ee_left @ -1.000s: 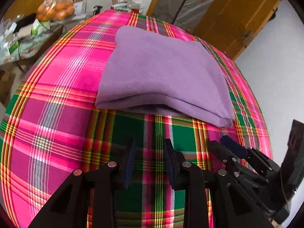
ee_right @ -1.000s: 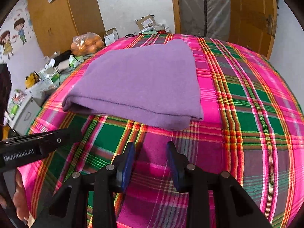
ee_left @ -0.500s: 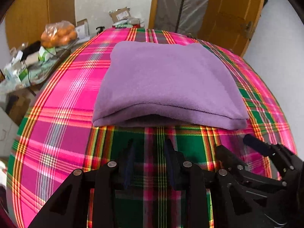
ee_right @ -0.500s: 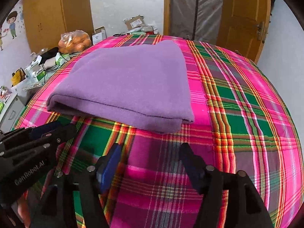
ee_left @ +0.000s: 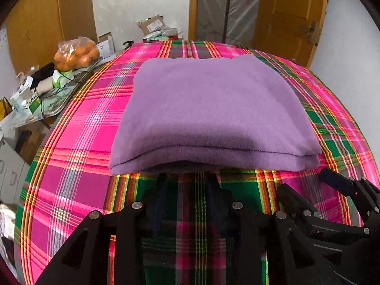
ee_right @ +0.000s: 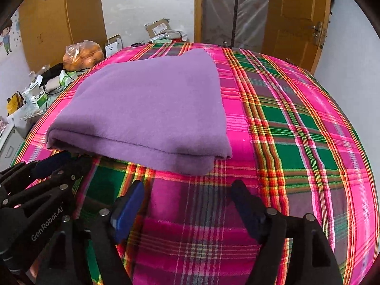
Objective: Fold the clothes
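The left tongs [ee_left: 186, 185] sit low over the plaid cloth with their two dark padded fingers a narrow gap apart and nothing between them, their tips just at the near edge of the purple garment [ee_left: 213, 111]; blur keeps me from telling whether they touch it. The right tongs [ee_right: 187, 194] are spread wide, blue-padded fingers [ee_right: 128, 204] empty above the cloth, just short of the garment's near right corner; in the left view they show at lower right [ee_left: 306, 190], and the left tongs appear at lower left of the right view [ee_right: 59, 163]. The garment is a soft, fuzzy fleece folded into a thick, roughly rectangular pad of several layers, its stacked folded edges facing the tongs and its long axis running side to side across the surface [ee_right: 296, 130]. It lies flat on the left-centre part of that surface, which is covered in a woven plaid of pink, green, red and yellow. Beyond the far left edge stand a bag of oranges [ee_left: 76, 53], small boxes [ee_left: 30, 102] and wooden doors [ee_left: 292, 16].
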